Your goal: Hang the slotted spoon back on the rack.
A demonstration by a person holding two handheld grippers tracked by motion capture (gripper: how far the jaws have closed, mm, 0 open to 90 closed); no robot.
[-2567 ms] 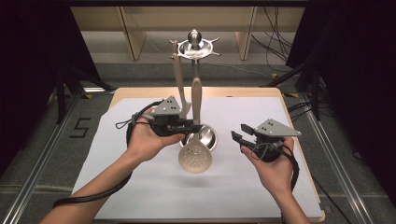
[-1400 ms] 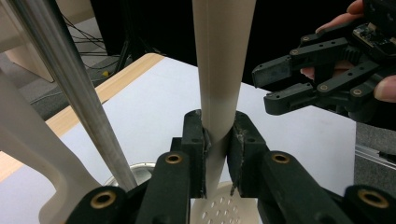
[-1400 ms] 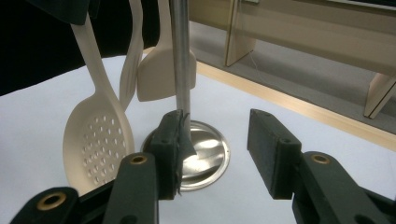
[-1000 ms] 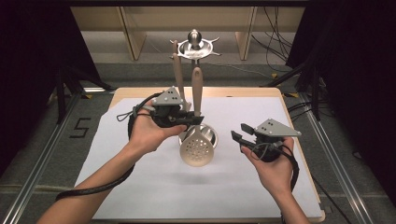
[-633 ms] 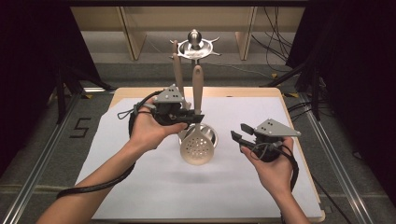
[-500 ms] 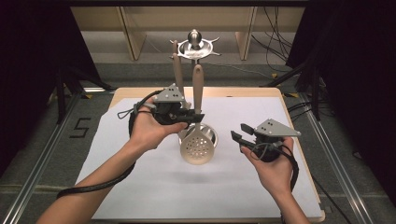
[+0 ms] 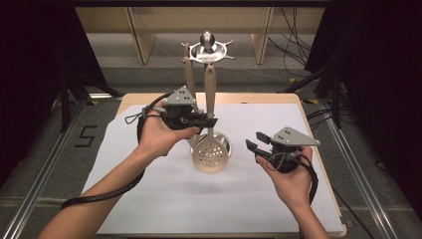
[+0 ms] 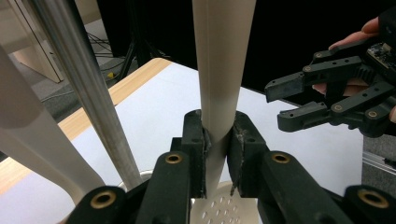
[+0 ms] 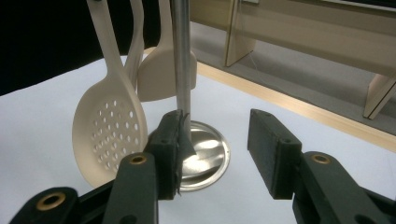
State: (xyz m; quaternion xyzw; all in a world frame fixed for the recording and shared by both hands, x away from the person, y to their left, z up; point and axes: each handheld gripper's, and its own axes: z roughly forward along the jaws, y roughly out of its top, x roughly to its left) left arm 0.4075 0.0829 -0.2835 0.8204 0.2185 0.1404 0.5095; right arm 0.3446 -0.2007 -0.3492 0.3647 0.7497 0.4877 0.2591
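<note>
Slotted spoon (image 7: 211, 152) hangs upright beside the steel stand (image 7: 208, 47) at the middle of the white-covered table (image 7: 164, 199) — my left gripper (image 7: 208, 121) is clamped on its cream handle, both pads pressing the shaft just above the perforated bowl. My right gripper (image 7: 254, 145) hovers to the right of the stand's round base (image 9: 205, 154), well apart from the spoon, jaws spread with nothing between them. Another cream utensil (image 9: 161, 74) hangs behind the stand's pole.

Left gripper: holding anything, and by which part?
Yes. The left gripper is clamped on the beige slotted spoon, on its handle just above the perforated bowl. The right gripper is open and holds nothing.
</note>
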